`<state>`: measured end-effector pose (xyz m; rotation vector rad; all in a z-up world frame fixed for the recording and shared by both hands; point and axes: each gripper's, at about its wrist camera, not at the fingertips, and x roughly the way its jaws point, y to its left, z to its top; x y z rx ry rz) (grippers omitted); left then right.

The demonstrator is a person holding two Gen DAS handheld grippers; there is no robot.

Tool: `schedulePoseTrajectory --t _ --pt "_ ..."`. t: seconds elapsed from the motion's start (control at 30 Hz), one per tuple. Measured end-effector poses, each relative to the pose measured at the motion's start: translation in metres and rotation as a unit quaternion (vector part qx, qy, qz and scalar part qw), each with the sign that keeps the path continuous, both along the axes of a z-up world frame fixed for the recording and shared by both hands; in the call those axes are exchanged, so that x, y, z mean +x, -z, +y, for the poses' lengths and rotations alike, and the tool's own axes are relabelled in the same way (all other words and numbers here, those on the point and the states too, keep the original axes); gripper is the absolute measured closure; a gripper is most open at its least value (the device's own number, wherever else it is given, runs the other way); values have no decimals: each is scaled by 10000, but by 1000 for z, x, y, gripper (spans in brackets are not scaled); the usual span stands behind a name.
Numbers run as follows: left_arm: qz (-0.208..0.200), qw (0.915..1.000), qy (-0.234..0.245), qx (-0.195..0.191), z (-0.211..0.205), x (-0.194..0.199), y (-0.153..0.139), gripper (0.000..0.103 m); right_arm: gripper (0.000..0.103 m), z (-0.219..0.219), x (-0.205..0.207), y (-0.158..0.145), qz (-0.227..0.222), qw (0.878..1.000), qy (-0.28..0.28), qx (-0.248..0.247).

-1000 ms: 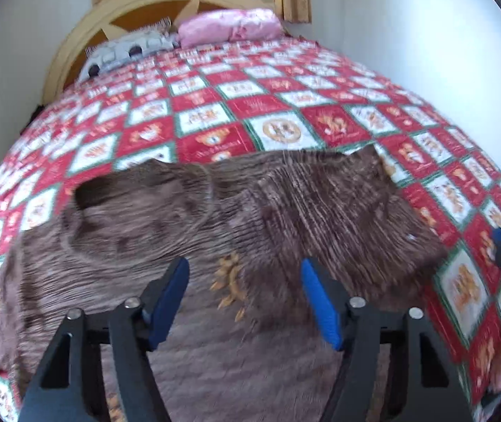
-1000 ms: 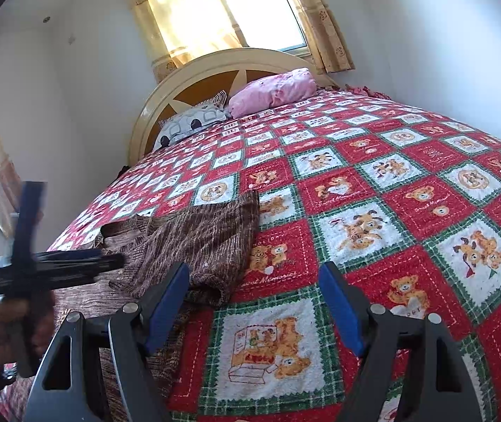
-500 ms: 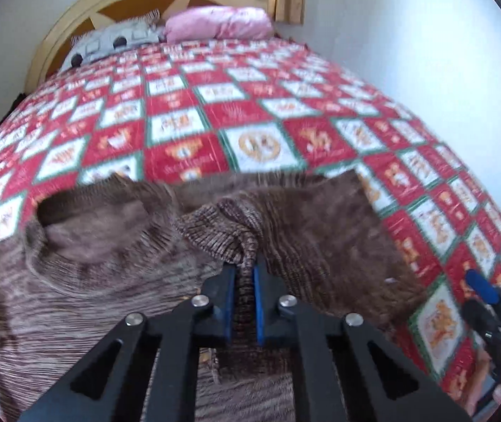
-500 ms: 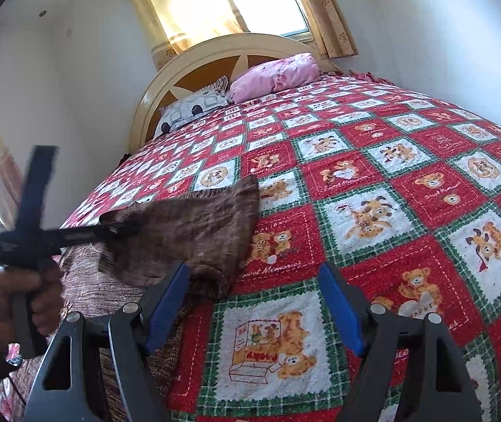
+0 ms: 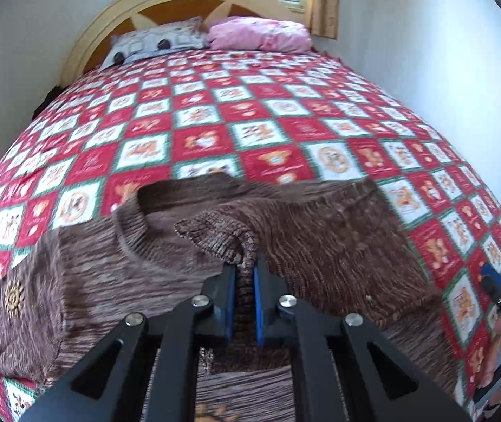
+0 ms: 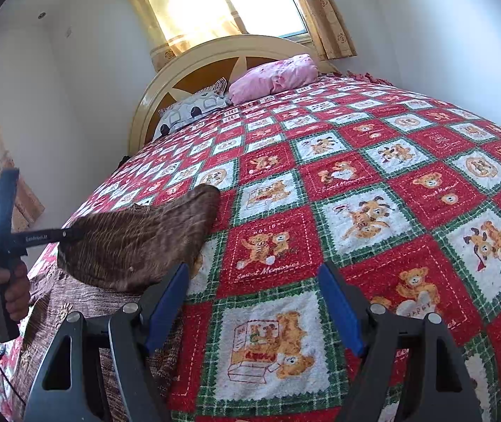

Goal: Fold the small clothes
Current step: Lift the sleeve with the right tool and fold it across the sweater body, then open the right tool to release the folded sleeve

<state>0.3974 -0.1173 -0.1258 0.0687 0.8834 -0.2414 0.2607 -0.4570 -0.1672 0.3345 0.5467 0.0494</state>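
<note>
- Here, brown knit sweater [image 5: 117,274] lies spread on the teddy-bear quilt [image 5: 197,140], near its foot end.
- Left gripper [image 5: 242,274] clenched on a pinched ridge of the sweater, lifting a fold off the rest.
- Right gripper [image 6: 253,277] spread wide, empty, over bare quilt just beside the sweater's edge.

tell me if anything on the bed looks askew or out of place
Nothing damaged or spilled. Only the brown knitted sweater is uneven: one sleeve cuff is pinched up in the left gripper, bunching it over the body on the red teddy-bear quilt.
</note>
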Motion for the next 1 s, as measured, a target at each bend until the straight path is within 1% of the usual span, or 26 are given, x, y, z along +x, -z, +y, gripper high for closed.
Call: schedulePoseTrajectory --t 0.07,0.2,0.23,0.27,0.3,0.33,0.37,0.4,0.43,0.5,0.53,0.57,0.6,0.7,0.8,0.83,0.9,0.97,1.0 --pt "132 9999 -78 7 8 -1 10 94 26 0 1 0 12 10000 -2 -6" --pt "192 9997 -113 46 12 0 29 91 26 2 3 1 47 10000 -17 -31" --pt "155 9997 -117 136 10 1 35 85 26 2 3 1 49 10000 -15 -22" --pt "85 9992 -153 347 7 1 41 84 26 2 3 1 52 10000 -16 -12" --pt "52 9985 -195 514 6 0 44 77 26 1 3 1 63 10000 -11 0" --pt "64 9970 -255 722 4 0 50 65 26 1 4 2 76 10000 -6 11" --pt "50 9959 -302 851 5 0 53 61 26 0 4 2 90 10000 -6 23" --pt "-59 9952 -365 909 7 -2 53 53 26 0 5 3 97 9999 -6 26" --pt "-121 9949 -406 911 11 -5 51 51 26 0 5 3 104 9999 -6 28" --pt "-65 9953 -466 847 21 -8 50 51 26 0 6 4 123 9999 -11 23" --pt "46 9950 -482 872 25 -9 52 48 26 0 6 4 134 9999 -13 19" --pt "62 9950 -492 862 28 -11 54 46 26 1 7 4 151 9999 -16 15" --pt "-8 9949 -510 871 31 -16 53 42 26 0 7 4 161 9999 -15 13" --pt "-130 9946 -447 930 32 -26 52 42 26 -1 8 5 164 9999 -14 30" --pt "-336 9953 -499 759 37 -38 45 42 26 -1 8 5 182 9998 19 36" --pt "-388 9952 -507 742 37 -39 43 40 26 -2 8 5 187 9998 45 37" --pt "-339 9952 -433 809 34 -42 46 35 26 -2 3 3 110 9998 190 -21" --pt "-290 9949 -392 878 32 -43 53 35 26 3 -5 -5 -92 9993 291 -202" --pt "-279 9950 -384 877 32 -42 55 35 26 7 -5 -8 -106 9993 210 -285"
